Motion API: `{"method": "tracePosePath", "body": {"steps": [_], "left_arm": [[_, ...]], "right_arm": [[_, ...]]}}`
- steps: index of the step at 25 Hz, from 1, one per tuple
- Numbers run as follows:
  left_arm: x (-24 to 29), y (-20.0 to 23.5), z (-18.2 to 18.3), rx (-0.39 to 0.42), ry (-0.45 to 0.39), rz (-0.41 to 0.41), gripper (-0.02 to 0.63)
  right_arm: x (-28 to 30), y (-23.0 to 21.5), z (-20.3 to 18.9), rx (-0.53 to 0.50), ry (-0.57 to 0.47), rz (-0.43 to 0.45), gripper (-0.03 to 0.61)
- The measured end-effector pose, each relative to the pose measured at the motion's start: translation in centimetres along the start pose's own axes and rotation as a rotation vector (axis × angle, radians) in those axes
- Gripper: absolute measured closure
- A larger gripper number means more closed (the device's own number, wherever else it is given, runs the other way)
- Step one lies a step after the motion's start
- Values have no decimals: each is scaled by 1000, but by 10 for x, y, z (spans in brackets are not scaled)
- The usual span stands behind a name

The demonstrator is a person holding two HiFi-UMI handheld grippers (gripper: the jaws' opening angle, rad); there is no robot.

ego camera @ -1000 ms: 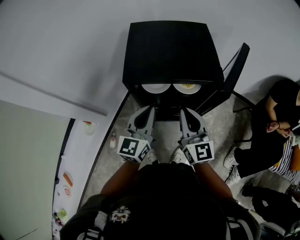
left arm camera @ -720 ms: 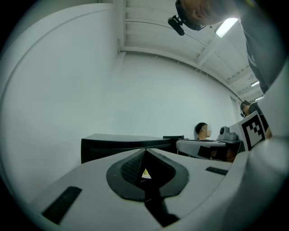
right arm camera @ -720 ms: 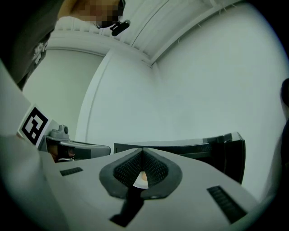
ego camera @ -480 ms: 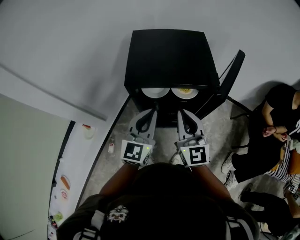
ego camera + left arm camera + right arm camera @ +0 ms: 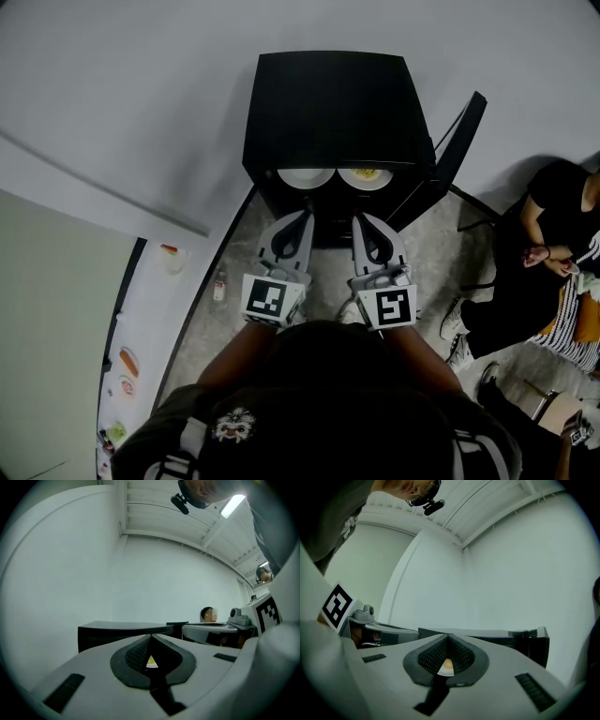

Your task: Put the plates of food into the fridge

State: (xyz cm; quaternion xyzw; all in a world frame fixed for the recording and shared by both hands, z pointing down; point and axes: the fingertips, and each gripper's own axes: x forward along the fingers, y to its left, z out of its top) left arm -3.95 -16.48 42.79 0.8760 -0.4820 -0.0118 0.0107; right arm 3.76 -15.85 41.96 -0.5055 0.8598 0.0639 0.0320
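Head view, door: The step in hand looks like closing up. The door (image 5: 459,141) stands open just right of the right gripper (image 5: 359,217). It would be best to draw both grippers clear of the opening first. Then swing the door from its outer side with closed jaws, gently, so nothing slides on the shelf.
Head view, fridge: The black fridge (image 5: 328,103) is straight ahead of both grippers. Both plates sit in it, half under its top.
Head view, left plate: The left plate (image 5: 307,176) lies ahead of the left gripper (image 5: 300,217), apart from its tips. It looks bare white from here.
Head view, right plate: The right plate (image 5: 366,174) lies ahead of the right gripper, also apart, and carries yellow food.
Left gripper view, jaws: Pressed together, tips meeting, nothing held. The fridge top runs edge-on just beyond. A yellow sliver (image 5: 151,662) shows through the gap behind the tips, too small to name.
Right gripper view, jaws: Closed and empty too. Its gap shows a white plate edge with an orange lump (image 5: 447,664). The door stands beyond to the right.
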Motion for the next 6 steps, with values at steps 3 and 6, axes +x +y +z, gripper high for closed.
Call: {"method": "tracePosePath", "body": {"steps": [3,6], "left_arm": [[1,-3,1,0,1,-6,592],[3,-3,-1,6,4,1,592]], "right_arm": [[1,0,4,24,-10,-5,554],[3,0,7,35,-17,-8,554]]}}
